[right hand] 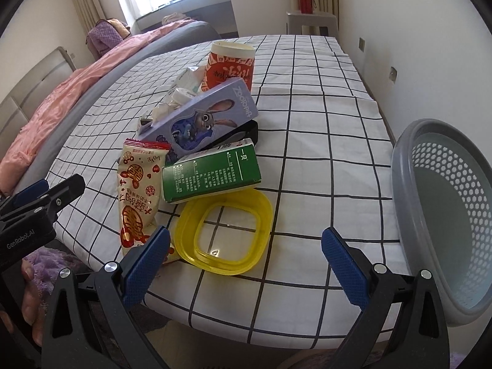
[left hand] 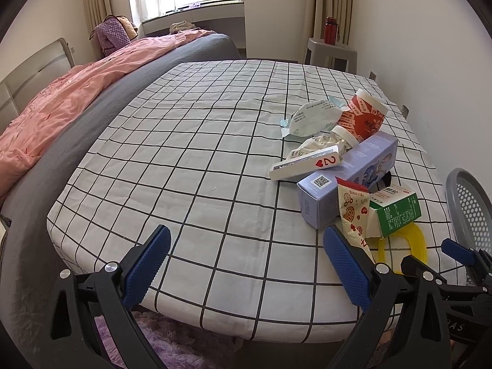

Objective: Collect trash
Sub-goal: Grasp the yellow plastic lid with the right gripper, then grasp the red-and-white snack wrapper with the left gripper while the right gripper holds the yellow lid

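Both tools hang spread wide and empty at the near edge of the checked tablecloth (right hand: 307,129): the right gripper (right hand: 246,255) sits just short of the yellow plastic ring lid (right hand: 224,233), and the left gripper (left hand: 247,264) hovers over bare cloth to the left of the pile. The trash lies in one loose heap on the right part of the table: a red-and-cream snack wrapper (right hand: 138,190) beside a green carton (right hand: 212,172), which overlaps the lid's far edge, then a purple cartoon-rabbit box (right hand: 203,117), an orange paper cup (right hand: 230,64), crumpled white paper and a playing-card pack (left hand: 304,163) behind. The grey perforated basket (right hand: 446,215) stands tilted just right of the table edge. The lid looks like the sensible first pick for the right tool, being nearest both it and the basket. A flat, slick rim probably needs one finger inside the ring and one outside, pinching its near wall, then lifting clear before swinging right, so the carton resting on it is not dragged off the edge.
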The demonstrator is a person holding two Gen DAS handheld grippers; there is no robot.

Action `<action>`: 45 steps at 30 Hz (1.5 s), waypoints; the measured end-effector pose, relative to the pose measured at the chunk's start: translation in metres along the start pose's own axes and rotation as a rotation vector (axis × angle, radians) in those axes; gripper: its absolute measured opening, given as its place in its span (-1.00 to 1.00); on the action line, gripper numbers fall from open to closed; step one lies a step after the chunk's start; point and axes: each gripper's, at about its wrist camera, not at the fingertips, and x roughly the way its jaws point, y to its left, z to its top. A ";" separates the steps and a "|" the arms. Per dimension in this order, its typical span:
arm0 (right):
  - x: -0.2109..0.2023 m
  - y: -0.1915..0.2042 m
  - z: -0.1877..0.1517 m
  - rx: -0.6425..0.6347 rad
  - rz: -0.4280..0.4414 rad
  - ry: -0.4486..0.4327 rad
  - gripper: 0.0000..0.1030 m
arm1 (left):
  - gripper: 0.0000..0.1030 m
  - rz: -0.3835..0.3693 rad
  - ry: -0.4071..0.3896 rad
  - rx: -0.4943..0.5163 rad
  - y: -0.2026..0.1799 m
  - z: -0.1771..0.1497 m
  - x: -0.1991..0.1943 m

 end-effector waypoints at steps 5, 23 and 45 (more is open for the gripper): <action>0.011 0.007 0.000 -0.003 -0.001 0.036 0.88 | 0.84 -0.015 0.017 -0.015 0.003 0.000 0.004; 0.028 0.018 0.004 -0.050 -0.103 0.050 0.44 | 0.84 -0.085 0.038 -0.005 -0.003 -0.002 0.009; -0.028 -0.021 -0.002 0.029 -0.171 -0.086 0.34 | 0.84 -0.177 0.038 0.061 -0.034 -0.014 -0.003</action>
